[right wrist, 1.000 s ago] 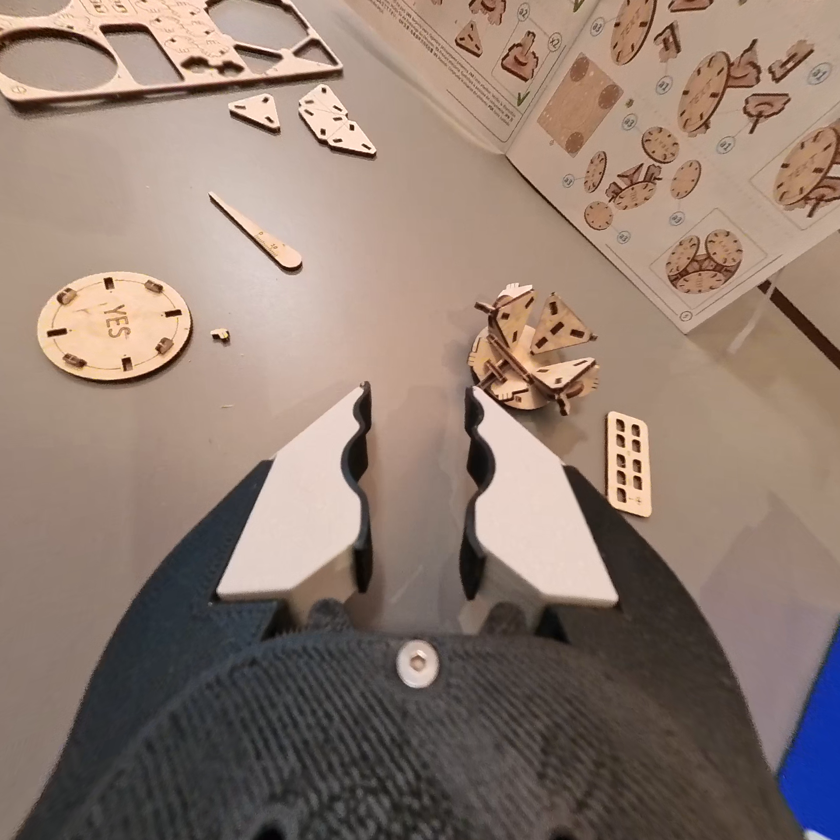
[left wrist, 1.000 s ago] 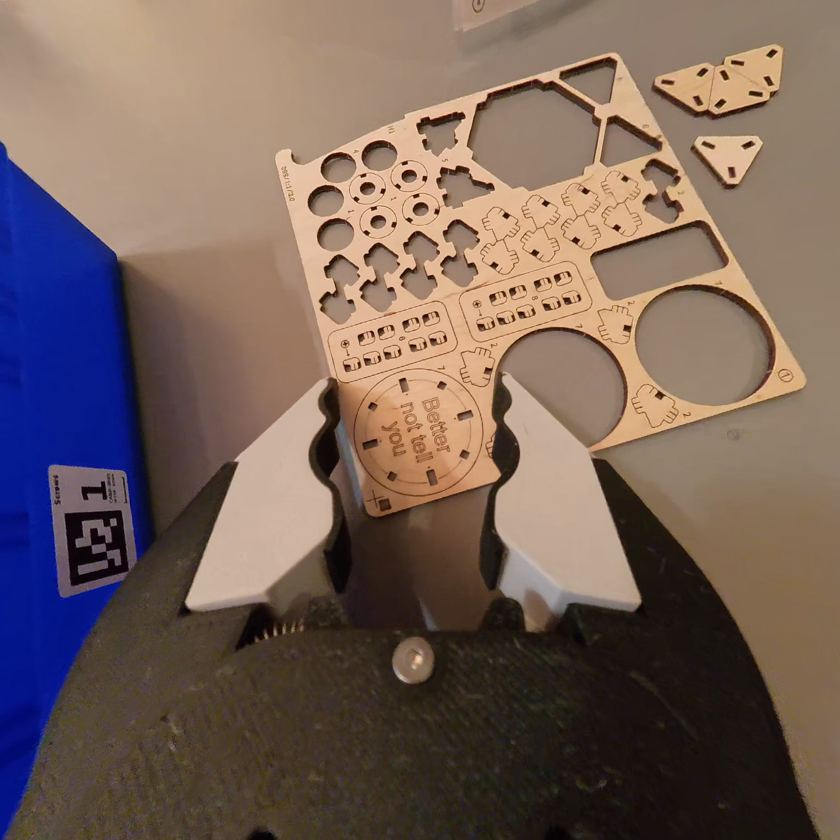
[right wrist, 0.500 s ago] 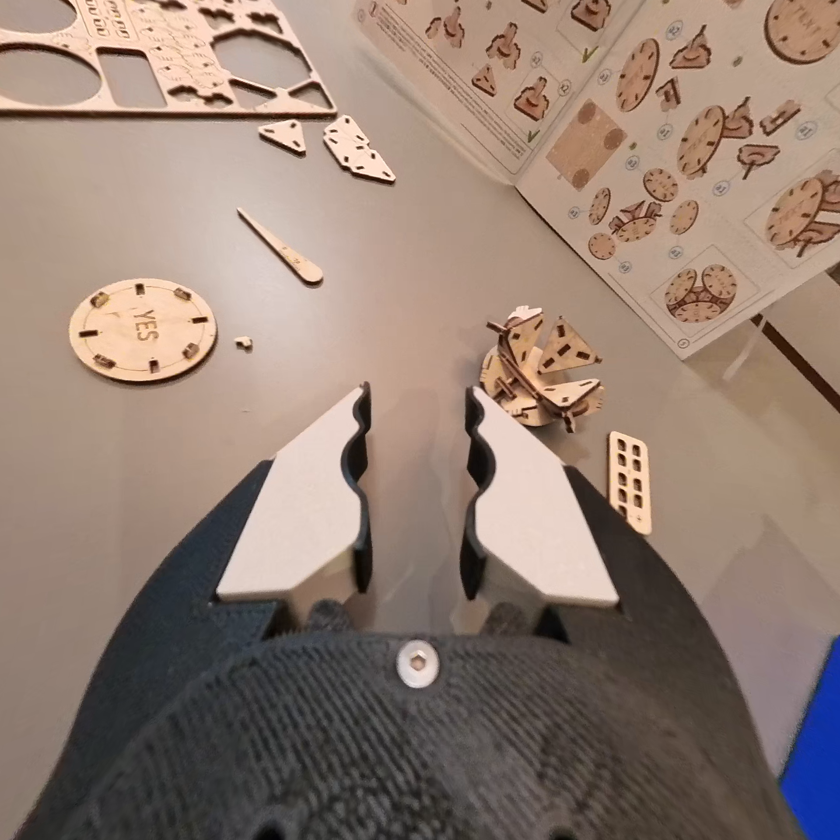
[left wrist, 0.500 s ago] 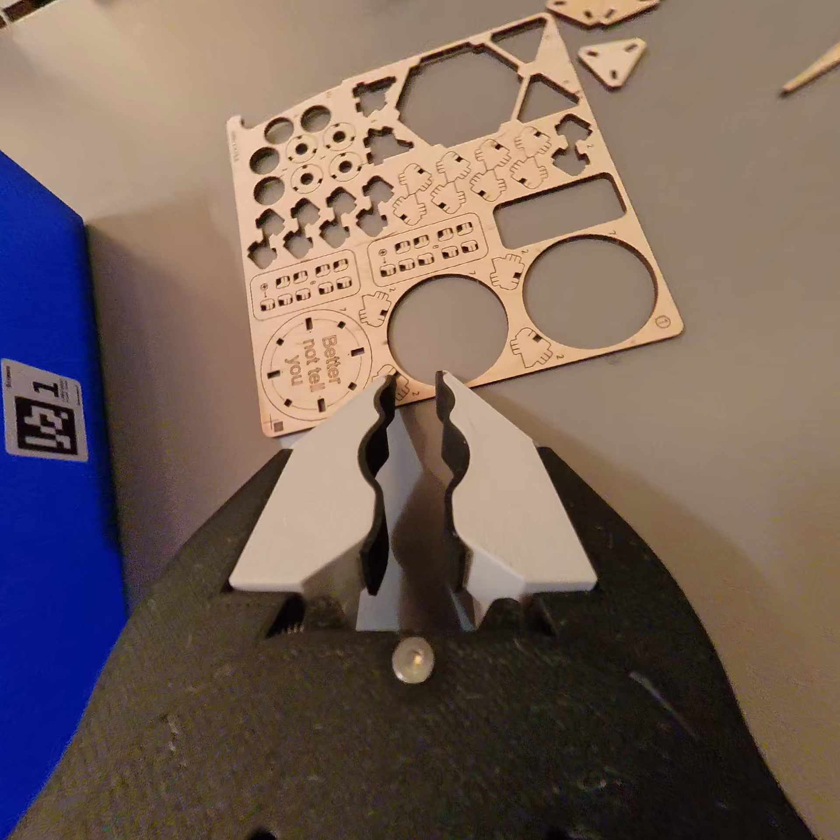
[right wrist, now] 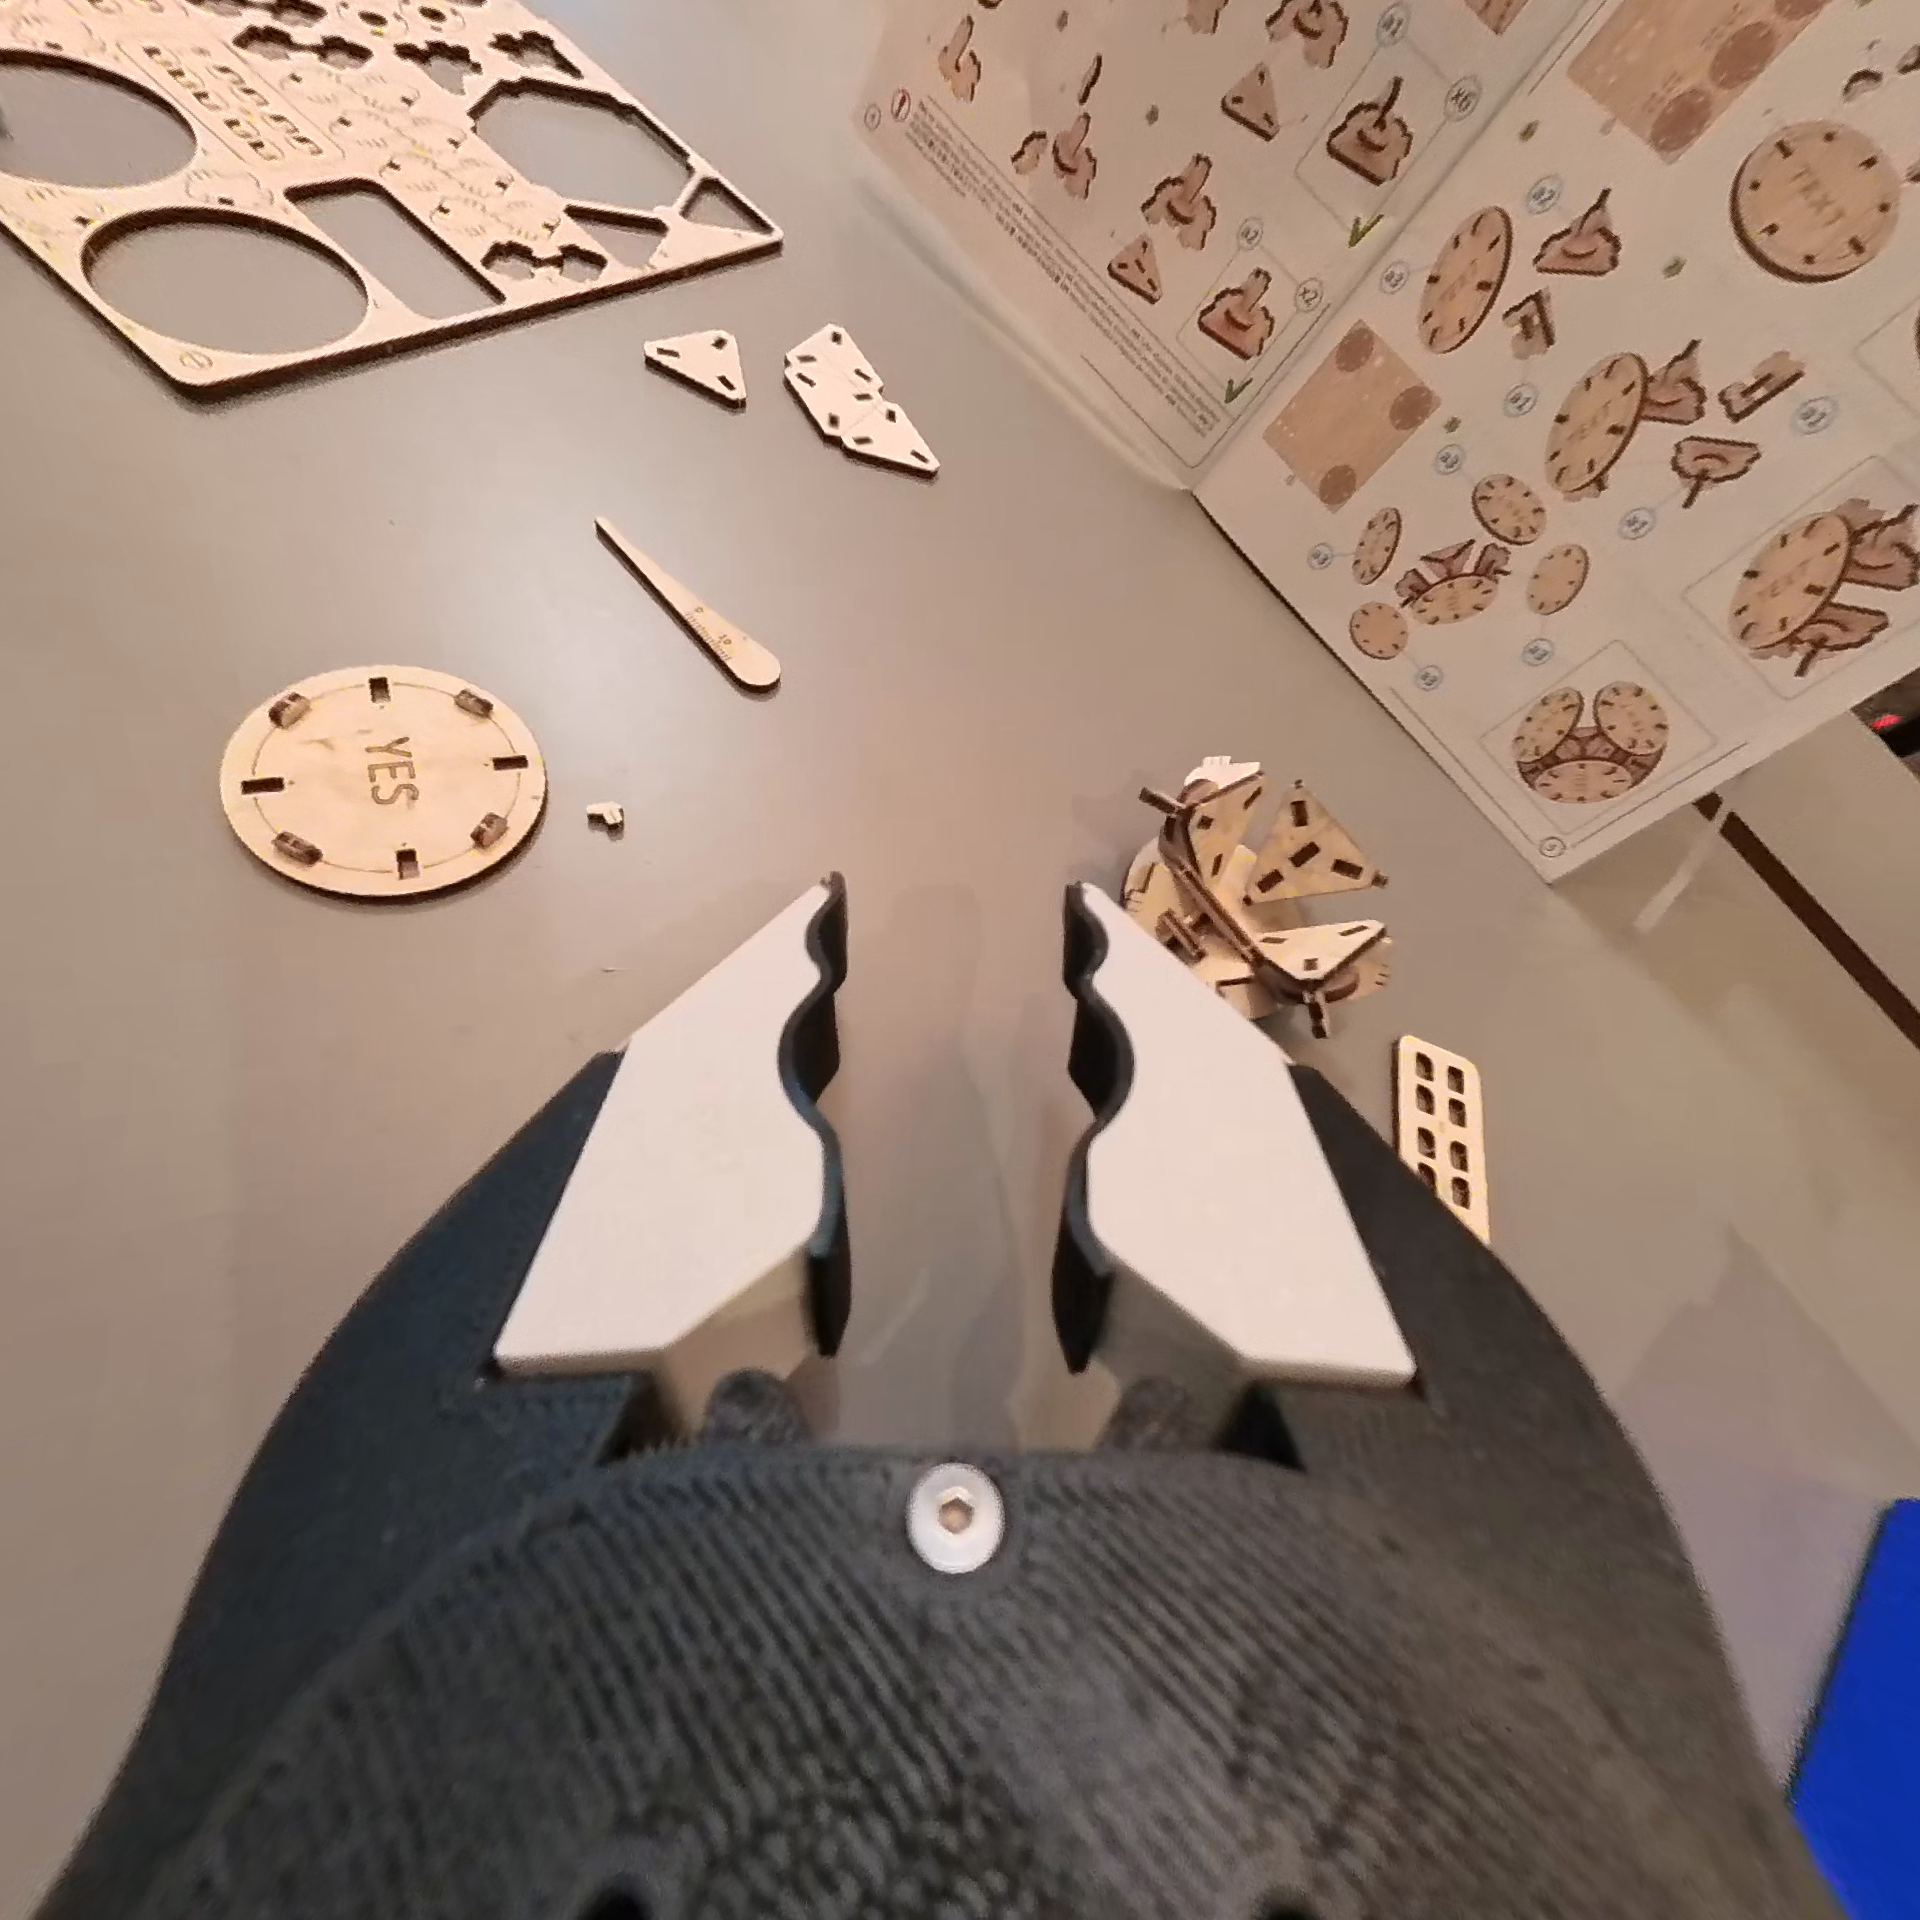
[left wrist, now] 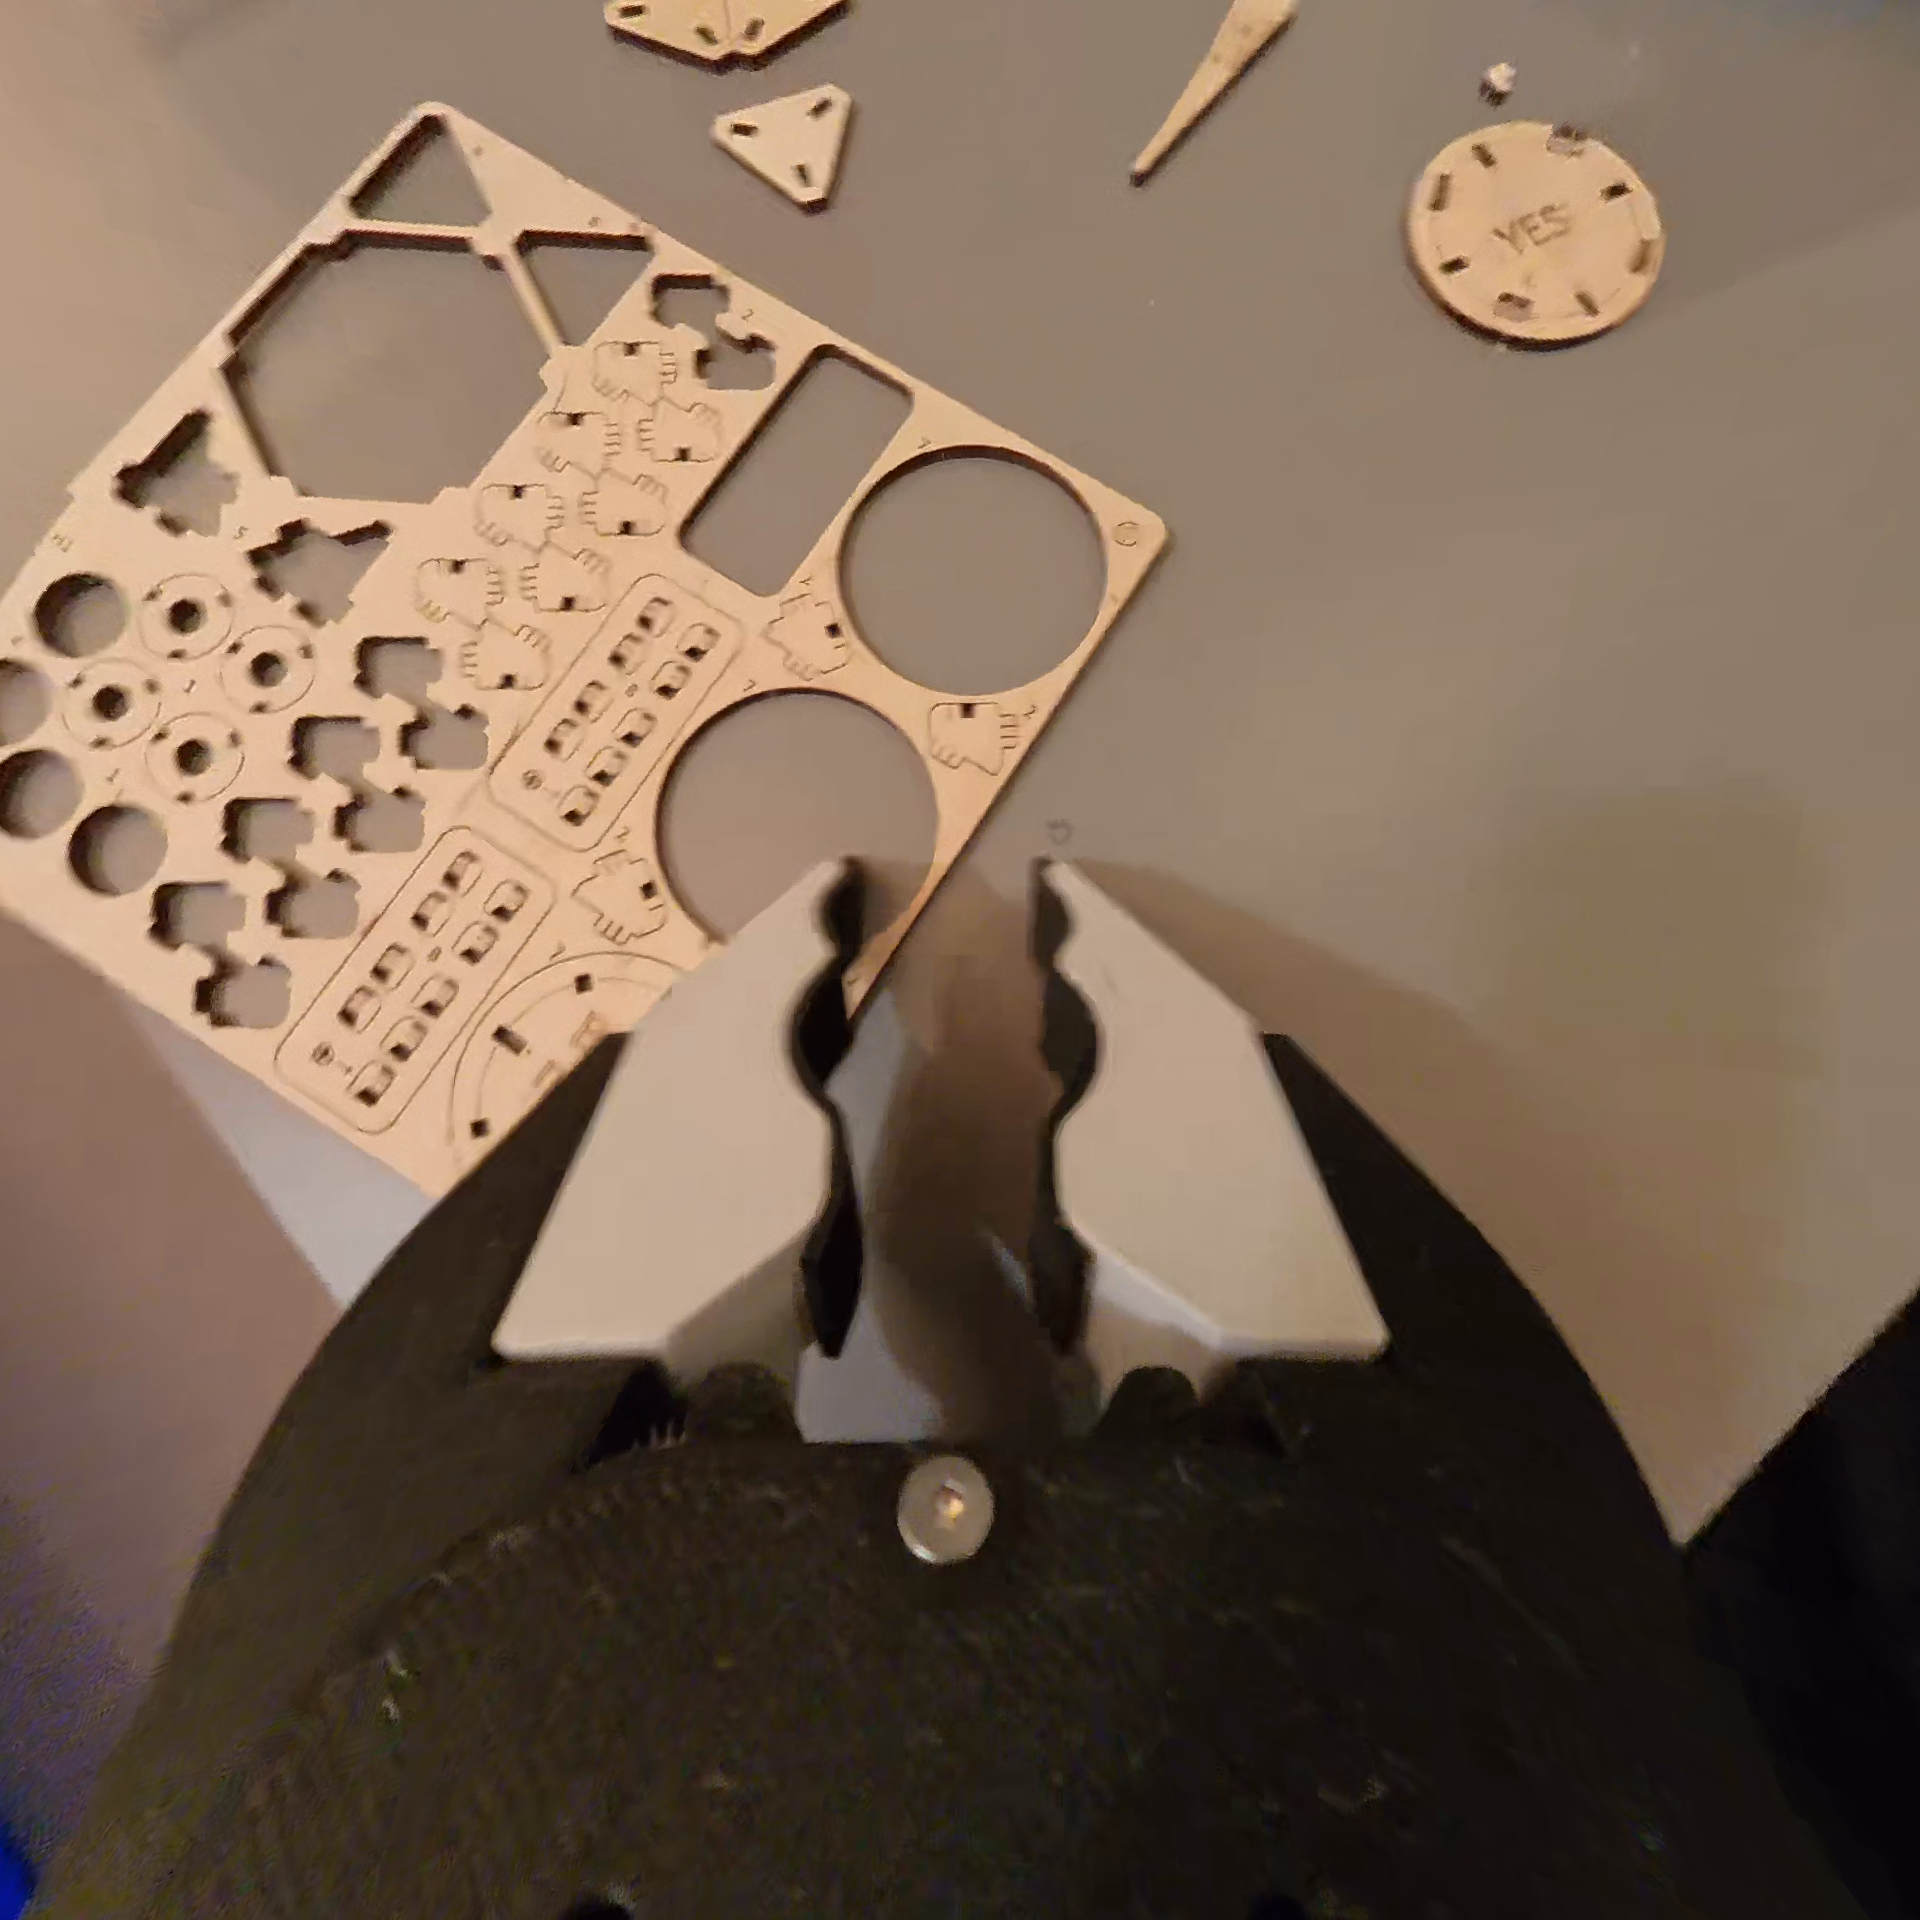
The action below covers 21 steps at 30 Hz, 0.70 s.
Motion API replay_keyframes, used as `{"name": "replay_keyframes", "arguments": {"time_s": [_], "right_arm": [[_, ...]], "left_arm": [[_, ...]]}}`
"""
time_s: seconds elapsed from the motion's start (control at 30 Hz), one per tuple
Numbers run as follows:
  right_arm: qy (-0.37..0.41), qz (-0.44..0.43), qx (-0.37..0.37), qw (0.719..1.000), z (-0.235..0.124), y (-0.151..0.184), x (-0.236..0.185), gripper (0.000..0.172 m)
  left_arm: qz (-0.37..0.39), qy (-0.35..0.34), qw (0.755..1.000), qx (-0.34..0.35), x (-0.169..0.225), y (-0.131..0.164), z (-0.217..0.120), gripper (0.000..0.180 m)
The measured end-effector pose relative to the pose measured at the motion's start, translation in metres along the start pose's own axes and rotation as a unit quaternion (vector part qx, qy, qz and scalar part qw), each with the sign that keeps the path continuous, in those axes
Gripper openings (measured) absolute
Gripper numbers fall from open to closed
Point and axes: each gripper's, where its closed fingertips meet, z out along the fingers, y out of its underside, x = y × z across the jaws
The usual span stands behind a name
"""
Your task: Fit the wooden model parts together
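Note:
My left gripper (left wrist: 945, 868) is open and empty. It hovers over the near edge of a flat plywood parts sheet (left wrist: 582, 582) lying on the grey table (left wrist: 1455, 727). The sheet's edge runs under the left finger (left wrist: 727, 1091), and neither pad presses on it. My right gripper (right wrist: 954, 888) is open and empty above bare table. A partly built wooden model (right wrist: 1257, 914) stands just right of its right finger (right wrist: 1195, 1122). An engraved wooden disc (right wrist: 379, 779) lies to its left and also shows in the left wrist view (left wrist: 1532, 229).
Loose parts lie about: a pointed stick (right wrist: 691, 608), a triangle (right wrist: 701, 364), joined triangles (right wrist: 857, 410), a small chip (right wrist: 606, 818) and a slotted strip (right wrist: 1444, 1132). The parts sheet (right wrist: 343, 125) is far left, an instruction sheet (right wrist: 1455, 312) far right, a blue box (right wrist: 1860, 1683) near right. One gripper's finger ends stand about 30 cm off the other's. The engraved wooden disc (right wrist: 379, 779) lies some 9 cm from my right tips, 20 cm from my left tips. My left wrist view (left wrist: 1548, 222) looks at it from another angle.
My left gripper swung right, away from the blue box and the sheet's engraved disc. Its jaws narrowed, then widened a little, with nothing between the pads. The right gripper drifted slightly and stayed open.

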Motion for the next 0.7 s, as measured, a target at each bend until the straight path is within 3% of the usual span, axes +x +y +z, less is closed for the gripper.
{"name": "replay_keyframes", "arguments": {"time_s": [0.03, 0.07, 0.17, 0.37, 0.53, 0.7], "right_arm": [[0.000, 0.002, 0.001, 1.000, 0.000, 0.000, 0.000, 0.040], [0.000, 0.003, 0.000, 1.000, 0.000, 0.000, 0.001, 0.041], [-0.012, 0.006, 0.017, 1.000, -0.002, -0.006, -0.004, 0.039], [-0.069, -0.028, 0.133, 0.988, -0.020, -0.059, -0.047, 0.036], [-0.120, -0.179, 0.181, 0.959, -0.020, -0.092, -0.132, 0.046], [-0.107, -0.369, 0.136, 0.913, 0.004, -0.082, -0.189, 0.050]], "left_arm": [[0.005, 0.018, 1.000, -0.005, 0.005, 0.000, 0.000, 0.010], [0.016, 0.038, 0.999, -0.011, 0.012, 0.001, 0.000, 0.002], [0.048, 0.071, 0.996, -0.022, 0.031, 0.004, -0.002, 0.001], [0.095, 0.065, 0.993, -0.021, 0.059, 0.001, -0.016, 0.001], [0.154, 0.085, 0.984, -0.040, 0.079, -0.013, -0.034, 0.001], [0.183, 0.120, 0.975, -0.046, 0.104, -0.023, -0.031, 0.001]]}}
